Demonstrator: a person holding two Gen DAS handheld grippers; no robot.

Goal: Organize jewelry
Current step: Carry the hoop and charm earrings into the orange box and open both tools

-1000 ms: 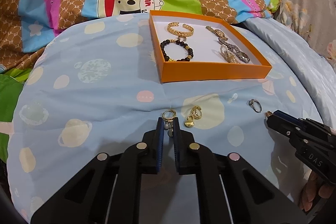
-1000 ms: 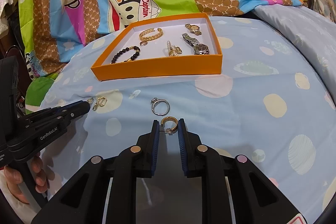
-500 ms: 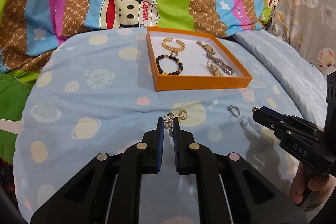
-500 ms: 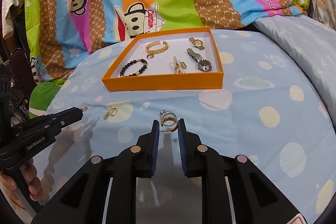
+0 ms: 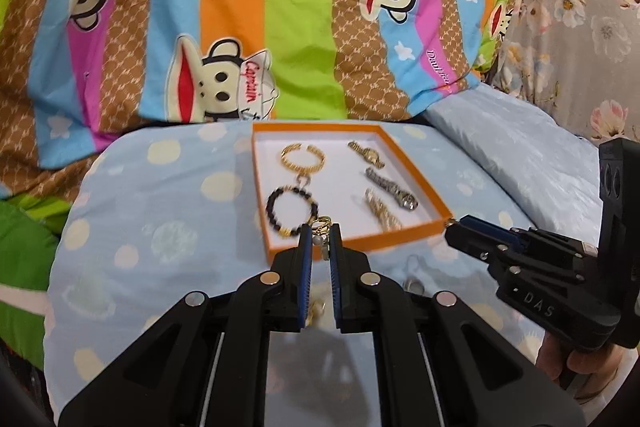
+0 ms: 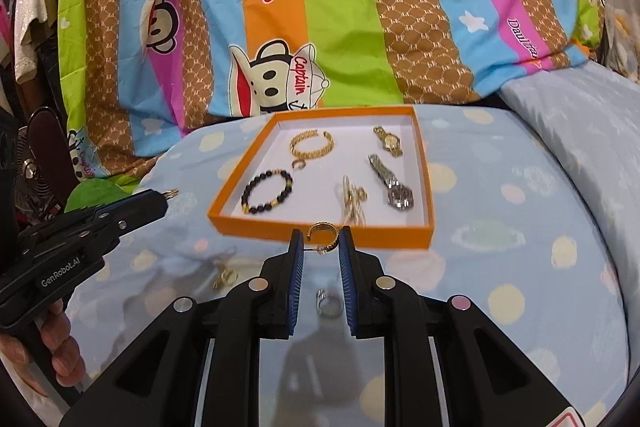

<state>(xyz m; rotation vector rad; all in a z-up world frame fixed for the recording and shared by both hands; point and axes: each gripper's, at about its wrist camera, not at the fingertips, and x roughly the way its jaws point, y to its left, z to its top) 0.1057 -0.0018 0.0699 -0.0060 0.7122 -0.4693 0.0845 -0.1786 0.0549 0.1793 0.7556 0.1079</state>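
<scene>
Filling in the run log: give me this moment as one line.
left tool: shut on gold earring | right tool: shut on gold hoop | orange box: ahead | silver ring: on bedspread

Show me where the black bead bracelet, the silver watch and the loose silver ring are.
black bead bracelet (image 6: 267, 191): right wrist view, on the beads at its near edge.
silver watch (image 6: 400, 195): right wrist view, on its round face.
loose silver ring (image 6: 328, 303): right wrist view, on the band.

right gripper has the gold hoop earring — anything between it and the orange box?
Nothing visible. The right gripper holds the gold hoop earring just short of the orange box; only the box's low near wall lies ahead. The silver ring lies below on the bedsheet.
</scene>
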